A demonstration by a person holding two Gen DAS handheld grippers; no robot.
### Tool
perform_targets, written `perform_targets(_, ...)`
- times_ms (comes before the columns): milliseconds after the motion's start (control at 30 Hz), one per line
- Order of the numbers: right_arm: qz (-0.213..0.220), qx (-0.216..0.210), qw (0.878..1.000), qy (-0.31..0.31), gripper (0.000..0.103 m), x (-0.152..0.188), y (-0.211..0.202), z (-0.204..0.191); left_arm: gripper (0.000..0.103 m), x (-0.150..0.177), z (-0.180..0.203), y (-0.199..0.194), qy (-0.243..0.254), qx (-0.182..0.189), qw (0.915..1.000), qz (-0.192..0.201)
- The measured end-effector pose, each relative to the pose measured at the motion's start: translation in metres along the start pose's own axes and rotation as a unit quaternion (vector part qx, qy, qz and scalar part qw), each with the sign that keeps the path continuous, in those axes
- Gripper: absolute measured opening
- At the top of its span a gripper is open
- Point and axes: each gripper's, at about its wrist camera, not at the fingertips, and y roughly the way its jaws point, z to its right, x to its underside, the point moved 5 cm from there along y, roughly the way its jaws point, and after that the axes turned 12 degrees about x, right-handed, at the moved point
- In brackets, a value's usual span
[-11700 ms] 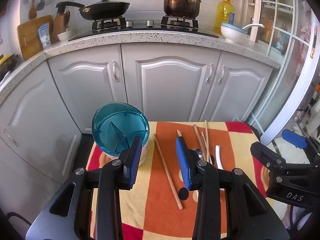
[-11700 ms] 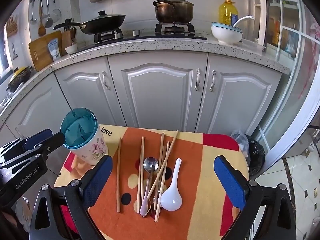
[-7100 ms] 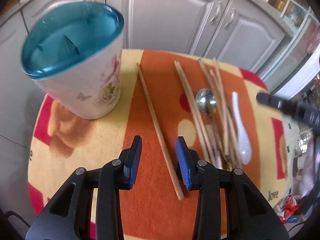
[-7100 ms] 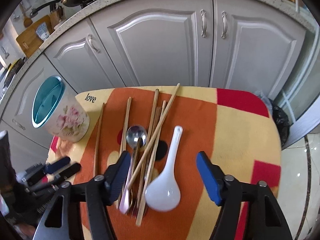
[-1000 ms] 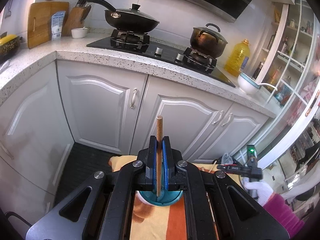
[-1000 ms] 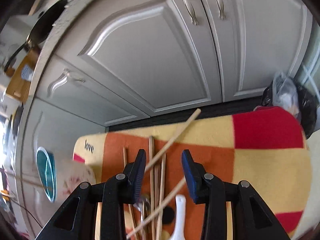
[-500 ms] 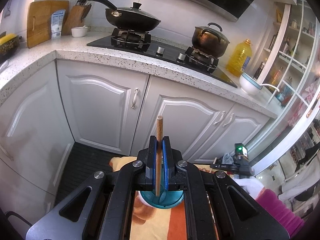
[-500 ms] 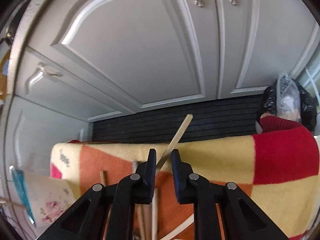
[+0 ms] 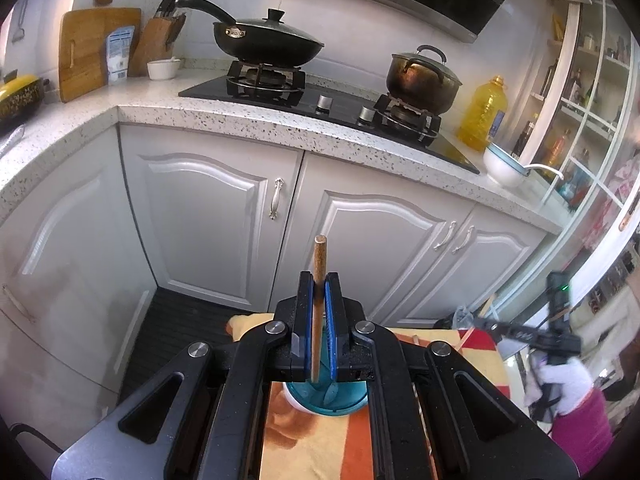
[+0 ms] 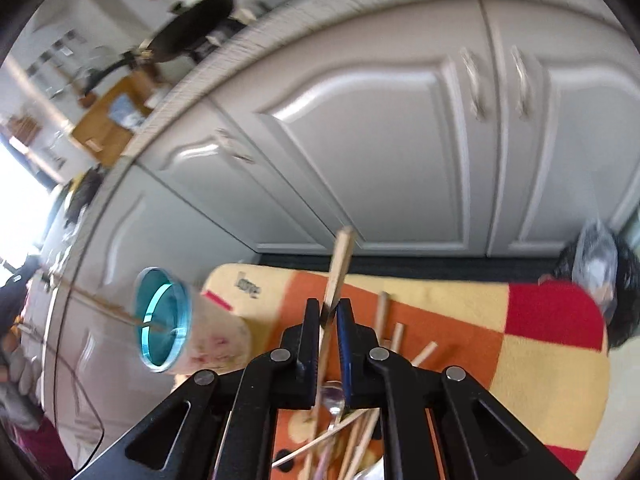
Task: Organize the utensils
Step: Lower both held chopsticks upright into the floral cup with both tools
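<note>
The left gripper [image 9: 318, 340] is pinching a chopstick [image 9: 319, 280] upright at frame centre, its lower end poised over the teal-rimmed holder [image 9: 326, 398], presumably for dropping in; the right gripper [image 10: 329, 344] is pinching a paler chopstick [image 10: 340, 268], its jaws having just been closing on it; only the right view is showing the loose chopsticks [image 10: 360, 432] lying on the blanket [image 10: 552, 344] at the bottom, and the holder's side at lower left.
</note>
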Motion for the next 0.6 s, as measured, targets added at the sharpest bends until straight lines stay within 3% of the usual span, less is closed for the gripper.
perform_targets(267,0.061,-0.041,0.995,-0.067,0.006,-0.024,-0.063,-0.062,0.004,0.009,-0.007,0.009,-0.009,-0.009,0.9999,-0.01)
perform_targets(600,0.106,-0.086,0.98,-0.142,0.006,-0.055,-0.107,-0.138,0.004,0.015,-0.012,0.021,-0.013,-0.015,0.9996,-0.02)
